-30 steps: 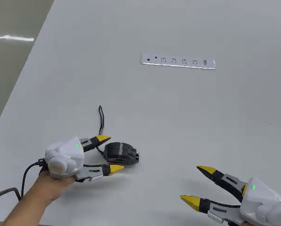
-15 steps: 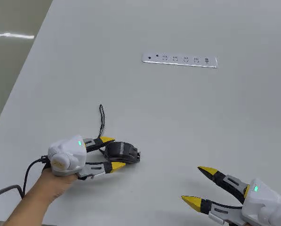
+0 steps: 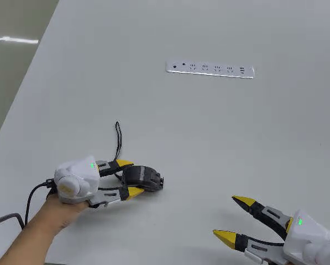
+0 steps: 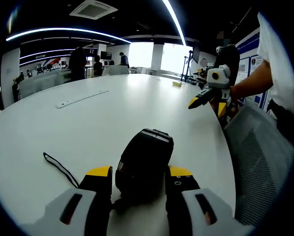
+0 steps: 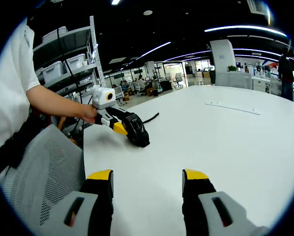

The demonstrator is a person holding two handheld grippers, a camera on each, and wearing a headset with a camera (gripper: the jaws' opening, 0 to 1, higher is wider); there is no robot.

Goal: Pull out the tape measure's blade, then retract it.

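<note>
Your left gripper (image 3: 130, 177) has its 2 yellow-tipped jaws pressed on the tape measure (image 3: 145, 176), 1 jaw on each side. In the left gripper view, that gripper (image 4: 139, 172) pinches the tape measure (image 4: 144, 157), a chunky, rounded black case with a dull, rubbery look. The jaws hide its lower sides. The case sits on the smooth white table (image 3: 209, 138), near the left front edge. A thin black strap (image 3: 119, 141) curls away from it in a loop, flat on the table. The small bit at the case's front end is too tiny to make out.

Your right gripper (image 3: 232, 216) is well apart from the case, low on the right, with its jaws spread wide around nothing. Its white body is cut off at the corner. Farther out lies a long, flat, silver power strip (image 3: 209, 70).
</note>
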